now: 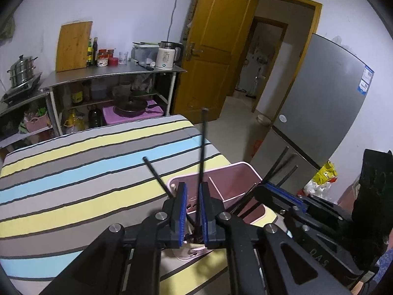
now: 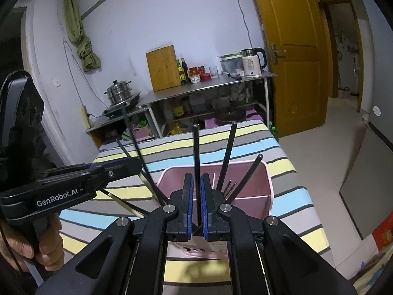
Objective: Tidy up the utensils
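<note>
A pink divided bin (image 1: 243,166) (image 2: 267,172) stands on the striped tablecloth (image 1: 73,172) (image 2: 282,152) at its near right corner. Several black chopsticks (image 2: 228,152) lean in it. My left gripper (image 1: 192,184) hangs over the bin's near compartment. A tall black chopstick (image 1: 202,147) stands between its blue pads against the right one, with a gap on the left. My right gripper (image 2: 196,179) is over the other side of the bin. An upright black chopstick (image 2: 196,152) stands between its pads, a thin gap on each side. Each gripper shows in the other's view (image 1: 260,188) (image 2: 138,166).
A steel shelf (image 1: 110,73) at the far wall carries a cutting board (image 1: 73,46), bottles and a kettle (image 1: 168,55). A steamer pot (image 1: 22,70) sits on a stove at left. A grey fridge (image 1: 326,113) and an open door (image 1: 216,49) are at right. A hand (image 2: 46,236) holds the left gripper's handle.
</note>
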Motion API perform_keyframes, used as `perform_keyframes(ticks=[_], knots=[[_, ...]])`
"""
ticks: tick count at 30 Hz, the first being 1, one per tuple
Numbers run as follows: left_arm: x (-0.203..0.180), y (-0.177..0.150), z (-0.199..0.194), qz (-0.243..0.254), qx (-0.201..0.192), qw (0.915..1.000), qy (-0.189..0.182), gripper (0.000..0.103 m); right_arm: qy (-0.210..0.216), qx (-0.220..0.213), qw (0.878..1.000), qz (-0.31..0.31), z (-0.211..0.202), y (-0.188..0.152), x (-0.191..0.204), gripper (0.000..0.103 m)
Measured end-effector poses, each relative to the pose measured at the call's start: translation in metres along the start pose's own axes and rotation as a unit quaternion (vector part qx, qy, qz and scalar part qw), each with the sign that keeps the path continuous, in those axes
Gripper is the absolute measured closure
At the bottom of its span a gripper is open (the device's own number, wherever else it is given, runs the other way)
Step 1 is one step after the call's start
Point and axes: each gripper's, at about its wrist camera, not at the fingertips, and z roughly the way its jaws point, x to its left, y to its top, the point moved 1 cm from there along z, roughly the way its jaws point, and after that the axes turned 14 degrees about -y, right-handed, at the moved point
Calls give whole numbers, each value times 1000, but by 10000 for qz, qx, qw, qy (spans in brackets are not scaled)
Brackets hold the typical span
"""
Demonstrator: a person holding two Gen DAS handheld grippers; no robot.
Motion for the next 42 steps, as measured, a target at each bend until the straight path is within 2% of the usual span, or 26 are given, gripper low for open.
perform_keyframes(ticks=[3, 6, 17, 31, 42], knots=[[1, -1, -8, -49, -96, 9999, -35, 94, -2, -91, 10000, 2, -7, 1, 0, 89], [0, -2, -20, -54, -246, 9997, -68, 94, -13, -162, 9999, -2, -14, 1, -2, 85], [-18, -30, -66, 62, -632, 9979, -156, 93, 76, -342, 9993, 121, -47, -8, -8, 82], [-38, -99, -92, 367, -714, 9968, 61, 93, 126, -236, 9996, 92, -77, -52, -4, 82], [-37, -140, -96, 419, -705, 9961, 315, 93, -122, -271, 9995, -114, -92, -84, 6, 78]])
